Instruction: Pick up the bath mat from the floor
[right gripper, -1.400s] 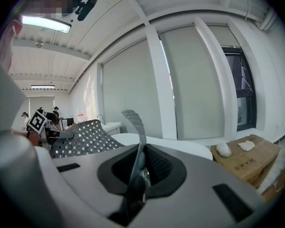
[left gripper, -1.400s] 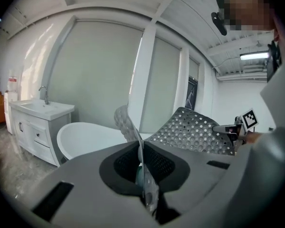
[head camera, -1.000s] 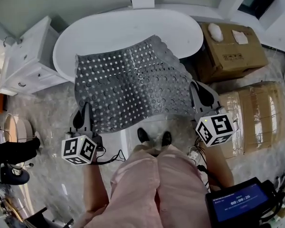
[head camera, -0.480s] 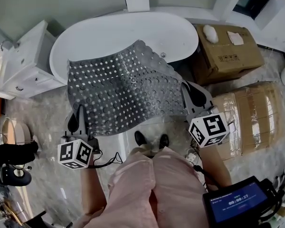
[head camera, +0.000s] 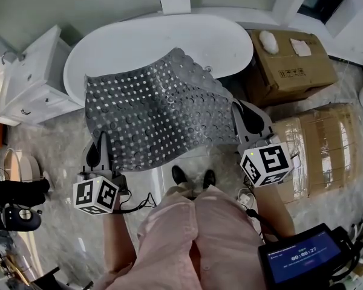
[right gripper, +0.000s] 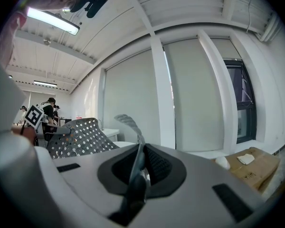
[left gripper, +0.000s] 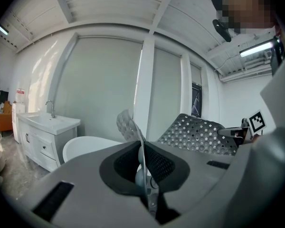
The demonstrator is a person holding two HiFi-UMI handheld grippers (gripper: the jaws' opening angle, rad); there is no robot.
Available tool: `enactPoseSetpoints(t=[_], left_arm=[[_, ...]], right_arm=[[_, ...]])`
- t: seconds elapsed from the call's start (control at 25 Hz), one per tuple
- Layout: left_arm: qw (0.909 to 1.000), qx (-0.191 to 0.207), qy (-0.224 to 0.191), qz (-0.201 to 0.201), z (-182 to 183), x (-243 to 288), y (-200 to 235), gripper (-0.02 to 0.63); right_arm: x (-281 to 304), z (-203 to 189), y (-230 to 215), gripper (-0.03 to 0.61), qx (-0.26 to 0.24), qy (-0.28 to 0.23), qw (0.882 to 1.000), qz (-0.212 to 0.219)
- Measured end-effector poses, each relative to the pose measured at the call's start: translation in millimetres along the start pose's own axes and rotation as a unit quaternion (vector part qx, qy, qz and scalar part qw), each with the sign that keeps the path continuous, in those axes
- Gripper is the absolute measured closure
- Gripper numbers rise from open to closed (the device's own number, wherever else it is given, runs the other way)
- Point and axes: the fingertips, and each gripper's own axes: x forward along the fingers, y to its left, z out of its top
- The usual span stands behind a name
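Person's legs: pink trousers (head camera: 193, 240) are filling the bottom of the head view, and dark shoes (head camera: 180, 174) are standing on the marbled floor (head camera: 54, 144).
Screen device: a black unit with a lit blue screen (head camera: 305, 260) is sitting at the lower right, beside the legs.
Left gripper (head camera: 101, 147): its jaws are closing almost fully on a near corner of the bath mat (head camera: 157, 110). In the left gripper view (left gripper: 143, 170) the thin edge is running up between the pads.
Right gripper (head camera: 245, 116): its jaws are likewise pinching the mat's other near corner. In the right gripper view (right gripper: 137, 170) the sheet is rising out of the narrow gap.
Bath mat: the grey perforated sheet is hanging spread between the two grippers, up off the floor. Its middle is bowing, and its far edge is overlapping the near rim of the bathtub (head camera: 151, 41). Whether it is touching the tub cannot be told.
Bathtub: the white oval tub is standing just beyond the mat.
Vanity cabinet (head camera: 27, 80): a white unit is standing left of the tub.
Cardboard box (head camera: 290, 59): it is sitting right of the tub, with a wrapped box (head camera: 323, 150) nearer the person.
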Motion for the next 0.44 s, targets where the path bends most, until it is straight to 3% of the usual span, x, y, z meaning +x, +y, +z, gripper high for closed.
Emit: enactPoseSetpoints(t=[0.44], left_arm=[[1.0000,-0.003,0.006,-0.003,-3.1,3.9,-2.8,0.577]], right_arm=[[-1.5,-1.7,-0.6,0.552,0.004,0.000,1.000,0.000]])
